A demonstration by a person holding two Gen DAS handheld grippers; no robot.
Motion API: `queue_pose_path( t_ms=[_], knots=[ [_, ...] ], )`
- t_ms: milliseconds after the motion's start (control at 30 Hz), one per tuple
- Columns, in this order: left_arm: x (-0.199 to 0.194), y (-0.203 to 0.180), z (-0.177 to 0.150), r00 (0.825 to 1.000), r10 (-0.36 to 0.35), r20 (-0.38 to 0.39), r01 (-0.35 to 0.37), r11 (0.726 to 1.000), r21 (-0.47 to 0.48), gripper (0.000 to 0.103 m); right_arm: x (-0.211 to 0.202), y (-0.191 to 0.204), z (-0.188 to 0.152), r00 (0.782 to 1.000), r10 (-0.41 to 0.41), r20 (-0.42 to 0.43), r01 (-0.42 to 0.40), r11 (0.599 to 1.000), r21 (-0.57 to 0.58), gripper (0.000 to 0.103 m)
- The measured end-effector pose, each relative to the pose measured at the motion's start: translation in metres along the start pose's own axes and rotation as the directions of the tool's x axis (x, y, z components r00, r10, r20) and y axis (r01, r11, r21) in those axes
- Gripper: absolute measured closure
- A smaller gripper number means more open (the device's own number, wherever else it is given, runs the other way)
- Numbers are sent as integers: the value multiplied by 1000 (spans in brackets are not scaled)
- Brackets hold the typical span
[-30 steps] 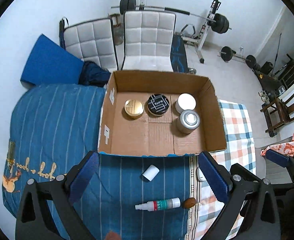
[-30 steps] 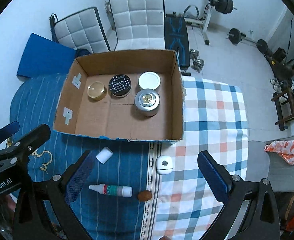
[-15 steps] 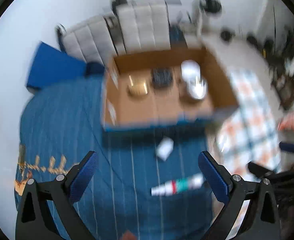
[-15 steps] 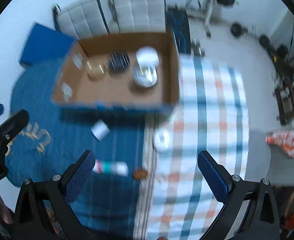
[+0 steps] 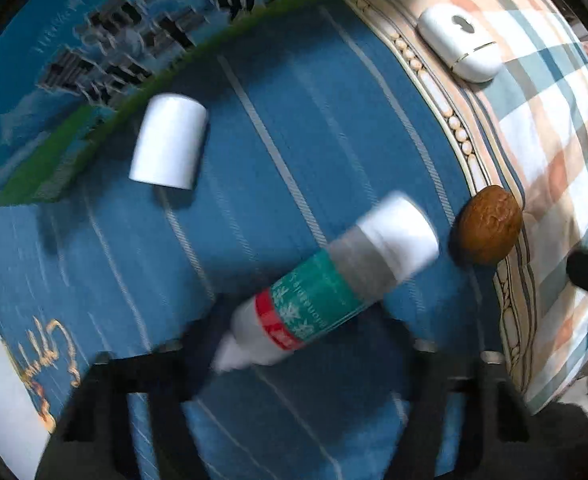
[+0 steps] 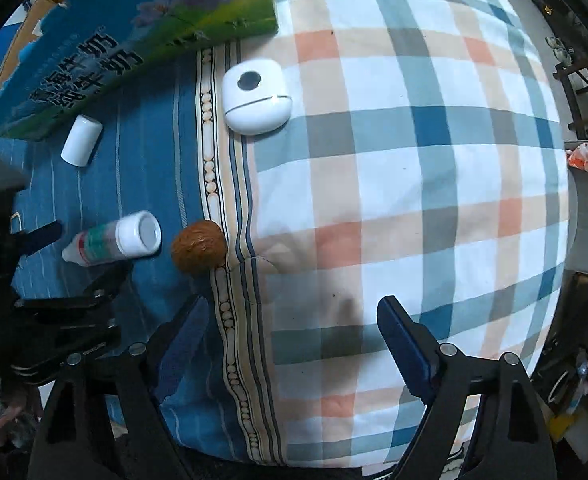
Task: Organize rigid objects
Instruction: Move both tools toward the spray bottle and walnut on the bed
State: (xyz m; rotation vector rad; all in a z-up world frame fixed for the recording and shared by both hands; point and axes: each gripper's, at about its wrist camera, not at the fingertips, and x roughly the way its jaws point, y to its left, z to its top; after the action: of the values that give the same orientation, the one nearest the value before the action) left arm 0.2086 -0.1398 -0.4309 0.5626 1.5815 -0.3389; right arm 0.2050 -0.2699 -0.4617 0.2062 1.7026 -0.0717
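Both tools closing above the bed
Left tool (image 5: 294, 344) straddles the dropper bottle (image 5: 329, 280), grip unclear; right tool (image 6: 290, 336), beside the walnut (image 6: 198, 247), holds nothing.

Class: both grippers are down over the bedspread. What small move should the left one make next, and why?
Probably finish closing on the bottle. It lies between the left gripper jaws, which are closing but do not visibly press it yet. The cap, walnut and white case lie apart.

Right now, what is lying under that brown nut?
The brown nut rests on bedding, where the blue striped cover meets the beaded border of the checked blanket. Whatever lies beneath the fabric is hidden.
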Motion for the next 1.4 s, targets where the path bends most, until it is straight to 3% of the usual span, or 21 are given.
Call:
queue_pose_path(
  t_ms=[67,167,233,333,400,467,533,667,733,800,867,967,1000,1067,1100,1167,1333,1400],
  knots=[
    [6,-2,3,999,-33,-30,32,999,-31,57,4,2,0,1000,-2,-11,2,1000,-4,15],
    [6,17,-3,986,-166,-34,154,964,-216,60,11,7,3,1000,22,-17,-22,1000,-4,15],
    [9,33,-14,973,-230,-29,204,910,-361,60,14,10,7,998,52,-20,-52,999,10,18],
    [16,54,-37,953,-303,-23,240,798,-553,60,23,14,14,993,114,-40,-112,992,52,31],
    [21,60,-46,940,-340,-13,259,741,-620,60,34,19,17,988,146,-54,-142,987,79,40],
    [26,62,-50,929,-371,-7,278,706,-651,56,46,24,20,981,175,-81,-166,981,101,43],
    [25,60,-44,929,-370,-10,281,723,-631,51,55,28,20,974,202,-101,-190,975,115,46],
    [24,47,-23,954,-296,-51,227,820,-526,48,59,41,22,985,140,-101,-131,987,89,59],
    [19,36,-10,967,-249,-63,189,857,-480,62,59,43,22,988,115,-100,-106,991,85,64],
    [16,36,-10,970,-239,-39,187,841,-508,66,56,42,24,989,110,-101,-101,991,89,79],
    [14,42,-14,958,-286,-8,231,789,-570,67,55,39,24,988,117,-100,-108,990,90,85],
    [14,57,-24,949,-314,28,256,714,-652,66,55,33,22,985,134,-107,-126,989,80,86],
    [14,58,-25,949,-314,33,257,707,-659,64,55,31,21,982,149,-115,-141,987,77,86],
    [13,59,-26,951,-308,31,251,710,-658,63,54,22,20,973,195,-120,-184,978,99,80],
    [13,63,-29,952,-304,26,245,713,-656,63,53,16,19,972,202,-116,-190,975,112,68],
    [19,65,-29,950,-311,5,241,724,-646,63,48,4,21,975,200,-93,-186,973,134,53],
    [23,63,-19,961,-274,-29,202,774,-601,63,41,11,32,976,204,-74,-193,972,137,52],
    [24,58,-20,963,-268,-35,196,779,-595,70,43,16,38,981,182,-69,-171,976,132,52]
  ],
)
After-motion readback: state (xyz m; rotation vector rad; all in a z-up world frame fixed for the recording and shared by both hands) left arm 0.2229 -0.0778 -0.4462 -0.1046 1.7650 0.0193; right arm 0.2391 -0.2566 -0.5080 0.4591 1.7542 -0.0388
